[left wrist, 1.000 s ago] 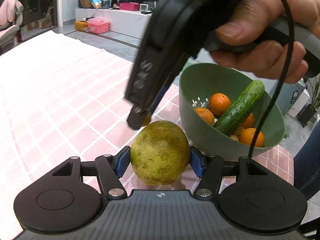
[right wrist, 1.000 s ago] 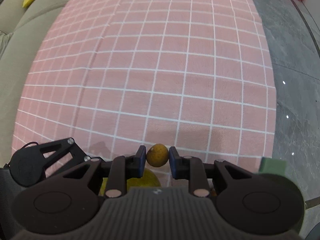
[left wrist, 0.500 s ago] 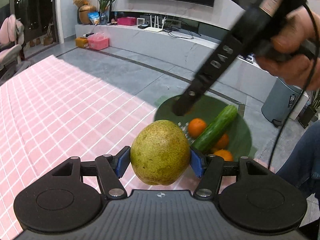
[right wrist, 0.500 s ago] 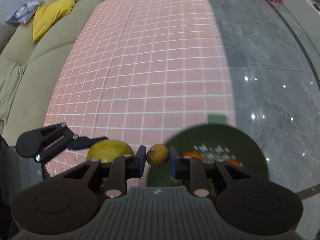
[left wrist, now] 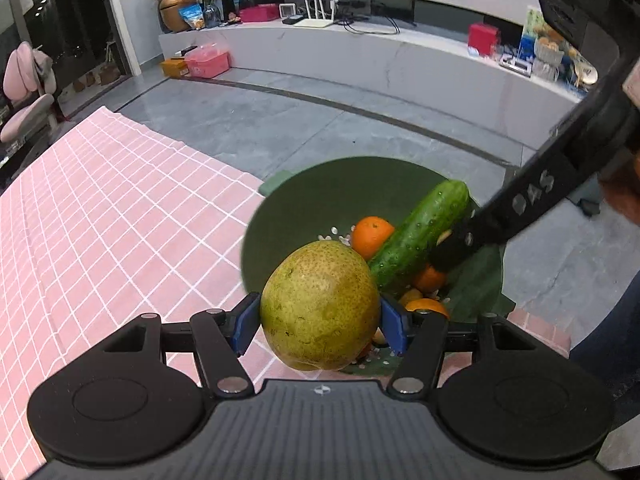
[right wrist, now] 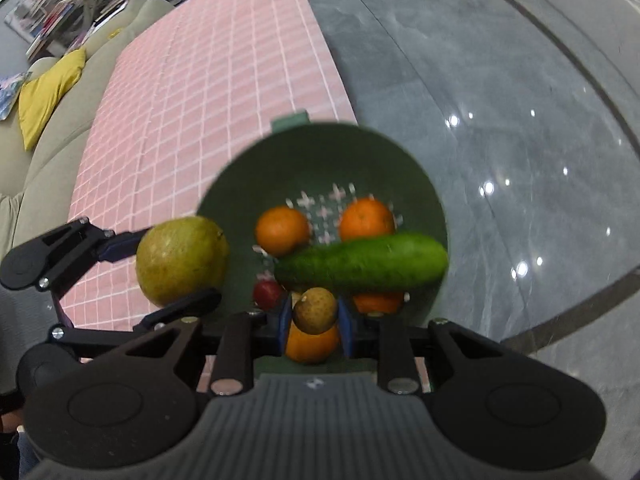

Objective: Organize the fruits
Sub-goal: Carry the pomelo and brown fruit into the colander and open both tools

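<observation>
Pink checked cloth at far left, covering the worktop. Left gripper clamped on a pear: blue pads pressed on both flanks, jaws wide, fruit centred between them and bulging out past the tips. Pear held in the air at the near-left rim of the bowl, overlapping its edge; seen from the right wrist, pear just left of the bowl over the cloth. Bowl dark green, at the cloth's edge, grey floor beyond. Inside: oranges, a cucumber lying slantwise across them, a small red fruit low left, white cross-shaped holes in the bottom. Right gripper over the bowl, jaws pinched tight on a small brown fruit, held between the blue pads near the tips, just below the cucumber, an orange beneath. From the left wrist, right gripper entering from upper right, tip down among the fruit beside the cucumber. Hand at far right edge, mostly cut off.
</observation>
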`<state>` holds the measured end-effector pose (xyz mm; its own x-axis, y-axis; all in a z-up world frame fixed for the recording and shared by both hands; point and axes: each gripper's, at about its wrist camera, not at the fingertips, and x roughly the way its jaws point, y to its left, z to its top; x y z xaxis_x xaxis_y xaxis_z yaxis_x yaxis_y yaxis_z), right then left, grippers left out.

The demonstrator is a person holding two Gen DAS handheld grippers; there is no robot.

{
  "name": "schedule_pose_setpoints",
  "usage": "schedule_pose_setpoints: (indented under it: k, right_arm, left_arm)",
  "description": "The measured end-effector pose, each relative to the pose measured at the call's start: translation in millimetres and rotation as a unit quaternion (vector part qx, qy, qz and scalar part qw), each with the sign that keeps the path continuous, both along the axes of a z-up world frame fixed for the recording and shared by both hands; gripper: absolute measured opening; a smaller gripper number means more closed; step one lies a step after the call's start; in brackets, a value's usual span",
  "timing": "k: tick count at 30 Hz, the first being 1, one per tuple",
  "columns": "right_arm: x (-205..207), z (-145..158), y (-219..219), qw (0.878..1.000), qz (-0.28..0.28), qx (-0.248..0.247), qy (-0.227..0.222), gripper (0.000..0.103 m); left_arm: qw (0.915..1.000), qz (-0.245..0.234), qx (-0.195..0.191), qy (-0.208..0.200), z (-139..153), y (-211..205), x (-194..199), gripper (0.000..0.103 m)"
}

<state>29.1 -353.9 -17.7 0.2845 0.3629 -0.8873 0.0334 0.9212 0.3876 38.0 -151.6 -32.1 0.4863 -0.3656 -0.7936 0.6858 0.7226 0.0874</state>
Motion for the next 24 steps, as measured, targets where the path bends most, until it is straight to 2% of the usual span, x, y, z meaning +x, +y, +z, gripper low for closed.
schedule_pose_setpoints:
  k: [6,11,20,22,23,24]
  right_arm:
    - [1,-24,8,1.000,0.006,-0.022,0.004,0.021]
    - [5,-37,10,1.000,0.011,-0.027,0.011,0.020]
    - [4,-34,13,0.999,0.022,-0.044,0.001,0.022]
    - [4,-32,11,0.999,0.013,-0.050,-0.001,0.029]
    - [3,-28,10,0.998,0.008,-0.056,-0.008,0.044]
    - [2,-25,8,0.998,0.005,-0.052,-0.018,0.053]
  left_arm:
    - [0.9996,0.004,0.027,0.007,-11,-16,5,0.071]
    - [0.9988,0.031,0.036,0.007,-22,-21,13,0.071]
    - [0.9980,0.040,0.049,0.008,-21,-25,9,0.071]
    - [0.9976,0.046,0.047,0.020,-16,-23,9,0.072]
    - [0.9974,0.050,0.045,0.025,-14,-23,8,0.072]
    - [0.9974,0.053,0.040,0.029,-11,-22,7,0.073]
